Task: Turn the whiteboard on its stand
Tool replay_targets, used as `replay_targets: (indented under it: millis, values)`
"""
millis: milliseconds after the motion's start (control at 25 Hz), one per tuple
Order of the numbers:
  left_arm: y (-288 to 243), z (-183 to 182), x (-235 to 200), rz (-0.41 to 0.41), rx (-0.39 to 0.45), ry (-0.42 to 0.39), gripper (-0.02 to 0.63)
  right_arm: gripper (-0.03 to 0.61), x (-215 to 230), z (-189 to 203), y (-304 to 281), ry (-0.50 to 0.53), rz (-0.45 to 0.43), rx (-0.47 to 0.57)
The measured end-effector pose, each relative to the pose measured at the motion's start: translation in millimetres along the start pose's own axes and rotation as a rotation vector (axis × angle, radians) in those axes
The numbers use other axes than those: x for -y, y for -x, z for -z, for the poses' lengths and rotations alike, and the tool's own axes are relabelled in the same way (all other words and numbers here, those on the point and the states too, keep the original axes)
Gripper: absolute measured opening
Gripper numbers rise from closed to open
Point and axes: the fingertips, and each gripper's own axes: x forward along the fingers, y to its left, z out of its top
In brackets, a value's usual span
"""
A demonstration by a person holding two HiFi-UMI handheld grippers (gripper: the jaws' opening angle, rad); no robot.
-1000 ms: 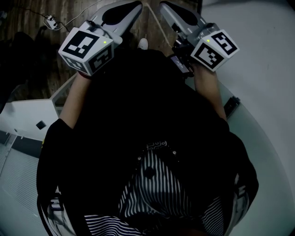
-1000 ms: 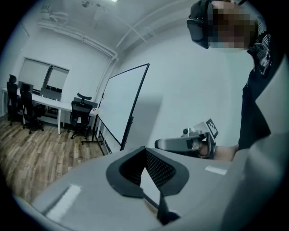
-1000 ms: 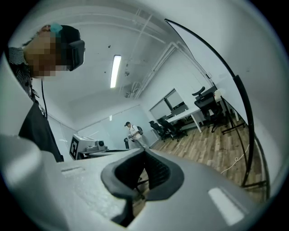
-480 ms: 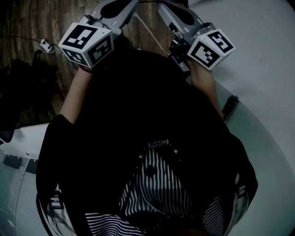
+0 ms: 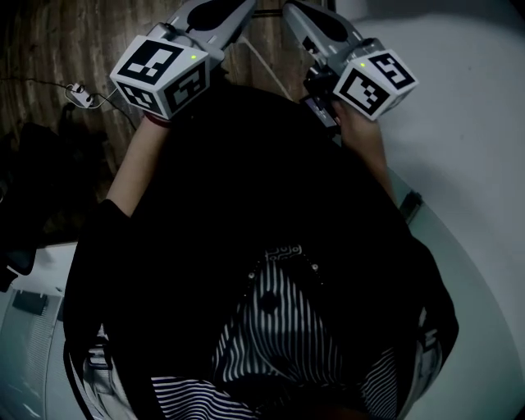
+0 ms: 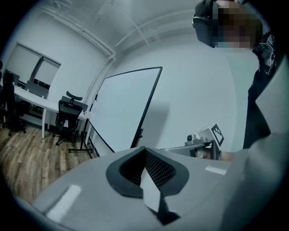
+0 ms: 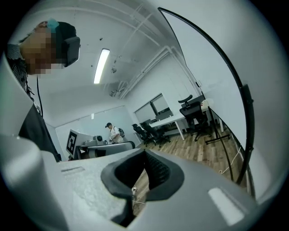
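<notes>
The whiteboard (image 6: 124,108) is a large white panel in a thin black frame on a black stand, standing over a wooden floor ahead in the left gripper view. In the right gripper view the whiteboard (image 7: 216,45) fills the right side, its black frame curving past close by. My left gripper (image 6: 145,149) is shut with nothing between its pads. My right gripper (image 7: 145,151) is shut and empty too. In the head view the left gripper (image 5: 221,12) and the right gripper (image 5: 308,16) are held up side by side in front of my dark-clothed chest, touching nothing.
Black office chairs (image 6: 67,113) and white desks (image 6: 31,97) line the far side of the room. A person (image 7: 113,131) stands in the distance. A white power strip (image 5: 79,93) with its cable lies on the wooden floor, and a white table (image 5: 25,328) is at my lower left.
The floor, power strip and white table have slid down and left in the head view as my body moved. Both grippers stayed raised and shut.
</notes>
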Motion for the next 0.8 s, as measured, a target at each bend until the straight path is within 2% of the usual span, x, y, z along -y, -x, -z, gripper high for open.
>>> replay_targets:
  millis: [120,280,440,560,680,800]
  values:
    - [-0.7,-23.2,-29.4,0.058,-0.012,0.024,0.003,0.0,-3.1,-23.9,-38.7,0.009,0.024,-0.009]
    - [-28.3,-25.6,-70.7,0.089,-0.027,0.009,0.004,0.0,29.0,-31.4,-70.3,0.019,0.07,-0.014]
    - [-33.4,-38.2,-118.3,0.123,-0.054,0.035,0.003,0.0,52.8,-45.3,-109.2,-0.008,0.125,-0.04]
    - [-35.3,-29.2,-134.4,0.164,-0.069,0.1,0.003,0.0,66.8,-40.1,-123.2,-0.018,0.155,-0.054]
    - [-36.6,-26.3,-141.8,0.157,-0.066,0.124,0.003,0.0,68.6,-36.7,-118.0,-0.018,0.178,-0.058]
    - [-55.2,-36.8,-149.4,0.163,-0.008,0.225,0.003,0.0,88.2,-46.0,-106.2,-0.013,0.21,-0.053]
